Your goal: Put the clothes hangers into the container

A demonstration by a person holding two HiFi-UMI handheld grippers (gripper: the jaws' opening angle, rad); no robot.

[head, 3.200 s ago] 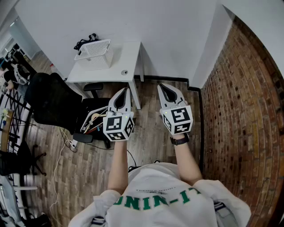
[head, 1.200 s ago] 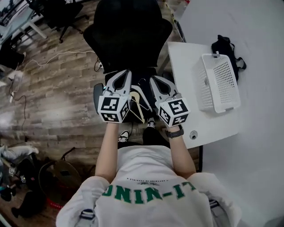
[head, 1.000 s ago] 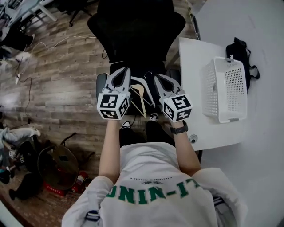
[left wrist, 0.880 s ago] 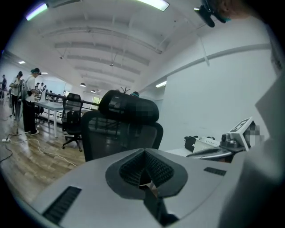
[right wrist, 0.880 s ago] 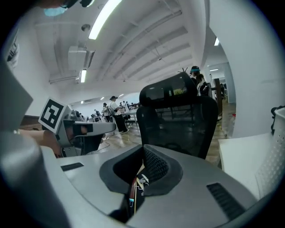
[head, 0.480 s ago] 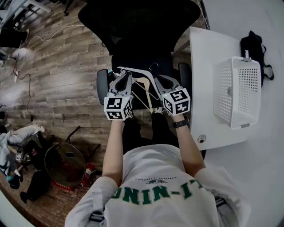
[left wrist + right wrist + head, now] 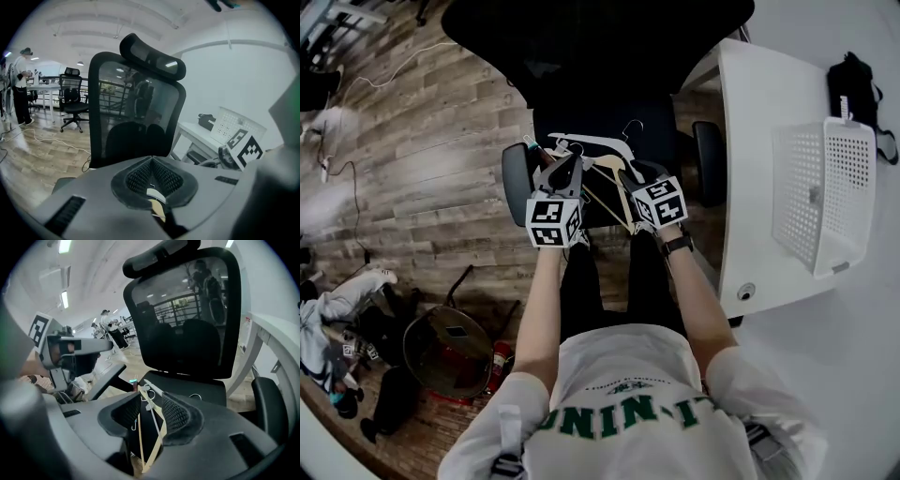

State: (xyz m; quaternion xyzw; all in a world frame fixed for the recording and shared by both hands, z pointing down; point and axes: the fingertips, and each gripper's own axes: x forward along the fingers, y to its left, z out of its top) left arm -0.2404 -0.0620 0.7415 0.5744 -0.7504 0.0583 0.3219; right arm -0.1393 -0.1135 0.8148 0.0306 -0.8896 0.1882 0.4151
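Looks like the pick-up stage: hangers lie on the chair seat at twelve o'clock. The right gripper is opening its jaws over them, pinching nothing; the left gripper is closed. Next, clamp one and swing to the basket at three o'clock.

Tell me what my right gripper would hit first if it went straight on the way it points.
Most likely the hangers on the chair seat: the right gripper frames them between its opening jaws, pads not pressing. How near is unclear.

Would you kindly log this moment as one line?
left hand-held gripper: shut | right hand-held gripper: opening, nothing gripped, above clothes hangers on office chair seat | basket: on desk
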